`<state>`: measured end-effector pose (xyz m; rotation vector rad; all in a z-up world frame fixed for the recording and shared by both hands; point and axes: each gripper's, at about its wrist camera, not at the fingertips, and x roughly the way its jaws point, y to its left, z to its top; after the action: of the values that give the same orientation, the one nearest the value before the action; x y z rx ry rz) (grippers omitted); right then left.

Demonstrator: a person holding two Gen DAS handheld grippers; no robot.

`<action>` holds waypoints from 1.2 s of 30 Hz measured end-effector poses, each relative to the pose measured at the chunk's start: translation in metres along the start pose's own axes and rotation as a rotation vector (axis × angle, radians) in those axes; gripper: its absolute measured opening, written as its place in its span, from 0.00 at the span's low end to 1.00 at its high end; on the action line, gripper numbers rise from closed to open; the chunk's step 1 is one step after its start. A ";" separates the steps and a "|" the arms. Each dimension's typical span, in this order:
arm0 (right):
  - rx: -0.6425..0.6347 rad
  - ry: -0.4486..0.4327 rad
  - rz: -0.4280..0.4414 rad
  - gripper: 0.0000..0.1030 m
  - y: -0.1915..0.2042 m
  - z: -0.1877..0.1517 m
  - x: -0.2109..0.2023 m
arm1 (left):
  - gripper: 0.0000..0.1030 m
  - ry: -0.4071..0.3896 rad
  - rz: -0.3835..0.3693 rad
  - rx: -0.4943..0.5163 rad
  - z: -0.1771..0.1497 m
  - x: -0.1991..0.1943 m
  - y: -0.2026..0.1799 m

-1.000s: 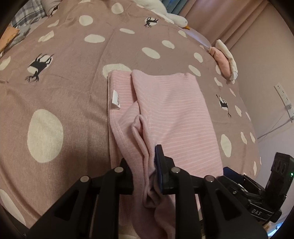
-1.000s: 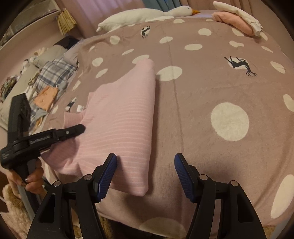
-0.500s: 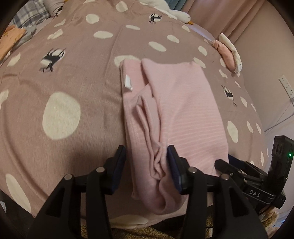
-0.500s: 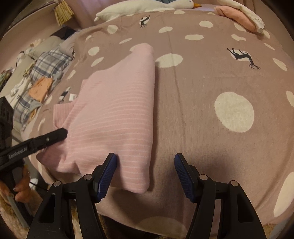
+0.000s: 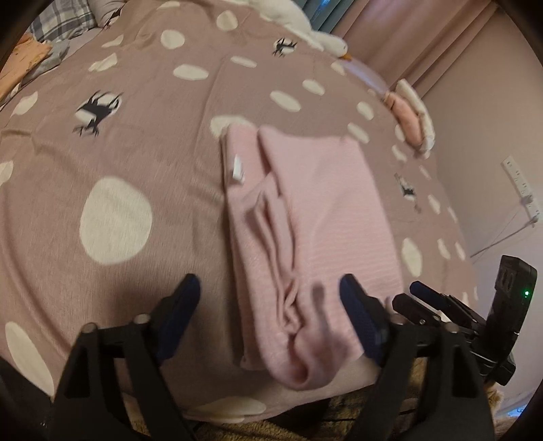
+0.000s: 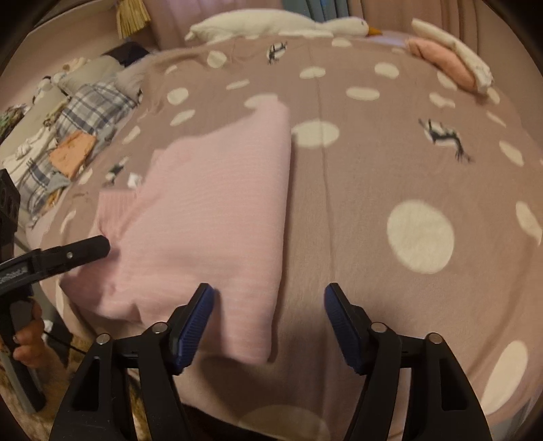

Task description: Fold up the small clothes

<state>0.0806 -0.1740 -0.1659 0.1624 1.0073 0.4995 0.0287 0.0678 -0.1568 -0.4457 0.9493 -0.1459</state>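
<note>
Mauve bedding with cream dots and small dark deer figures, a bedspread point(image 5: 163, 163), fills both views, and no box, basket or other container shows on it. On that bedspread, near its front edge, lies the pink striped garment point(image 5: 325, 217), folded lengthwise, with a bunched roll of cloth running down its left part toward 6 o'clock in the left wrist view. A small white label point(image 5: 237, 168) is sewn near its top left corner; nothing on it can be read.

Left tongs point(image 5: 271, 319) have just been opening; their blue pads stand wide apart on either side of the bunched end, which lies between them untouched. Right tongs point(image 6: 268, 325) have also just been opening a little; they are spread wide, the garment's near right corner lying between the pads, no pad pressing on it.

Only the left wrist view shows the bunched folds, a wall socket strip point(image 5: 519, 183) at 3 o'clock and a green light on the right tool's body at 4 o'clock. Only the right wrist view shows a heap of plaid and orange clothes point(image 6: 81, 135) at 9 o'clock, fingers point(image 6: 29, 339) around the left tool's handle at 8 o'clock, and the smooth flat side of the garment. Both show a white goose plush point(image 6: 271, 23) at 12 o'clock and a stack of pink and cream folded clothes point(image 6: 448, 61) toward 1 o'clock. Lettering on the tools is too blurred to read.
</note>
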 end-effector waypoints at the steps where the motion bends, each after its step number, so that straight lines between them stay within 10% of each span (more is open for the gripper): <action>1: -0.001 -0.014 0.013 0.79 -0.001 0.003 -0.002 | 0.84 -0.001 -0.001 -0.001 0.002 0.001 -0.001; 14: 0.067 0.051 0.181 0.83 0.002 0.040 0.041 | 0.82 0.082 -0.079 -0.077 0.009 0.044 0.002; 18: 0.085 0.081 0.206 0.81 0.005 0.038 0.058 | 0.59 0.102 -0.102 -0.071 0.012 0.053 -0.001; 27: 0.039 0.014 0.179 0.29 0.014 0.041 0.049 | 0.37 0.059 -0.048 -0.046 0.012 0.046 -0.017; 36: 0.004 -0.124 0.159 0.25 0.003 0.057 0.001 | 0.36 -0.050 -0.088 0.033 0.026 0.016 -0.064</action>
<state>0.1279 -0.1652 -0.1345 0.2752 0.8786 0.6248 0.0641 0.0135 -0.1285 -0.4591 0.8780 -0.2287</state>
